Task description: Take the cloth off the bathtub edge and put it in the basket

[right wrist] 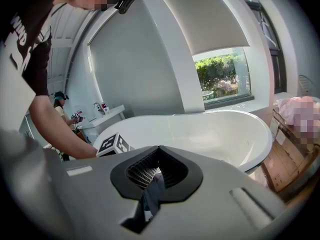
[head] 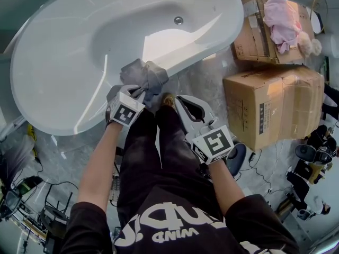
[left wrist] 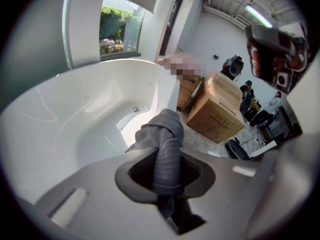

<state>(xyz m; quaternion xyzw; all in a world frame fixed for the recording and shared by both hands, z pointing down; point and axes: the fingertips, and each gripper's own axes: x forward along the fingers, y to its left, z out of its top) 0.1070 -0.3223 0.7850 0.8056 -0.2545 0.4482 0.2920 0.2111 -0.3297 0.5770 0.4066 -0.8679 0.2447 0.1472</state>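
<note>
A grey cloth (head: pixel 144 74) lies bunched on the near rim of the white bathtub (head: pixel 53 115). My left gripper (head: pixel 139 91) reaches the cloth from below and is shut on it. In the left gripper view the cloth (left wrist: pixel 167 144) runs as a thick fold through the hollow between the closed jaws of the left gripper (left wrist: pixel 167 184), with the bathtub (left wrist: pixel 75 114) behind. My right gripper (head: pixel 180 99) hovers just right of the cloth, over the floor, shut and empty. The right gripper view shows the right gripper (right wrist: pixel 159 151) with its jaws together, aimed at the bathtub (right wrist: pixel 210 129).
Two cardboard boxes (head: pixel 275 107) (head: pixel 259 30) stand on the floor right of the tub, the far one topped with pink fabric (head: pixel 280 17). Cables and gear (head: pixel 47 205) lie at the lower left. Shoes and dark objects (head: pixel 312 152) crowd the right edge.
</note>
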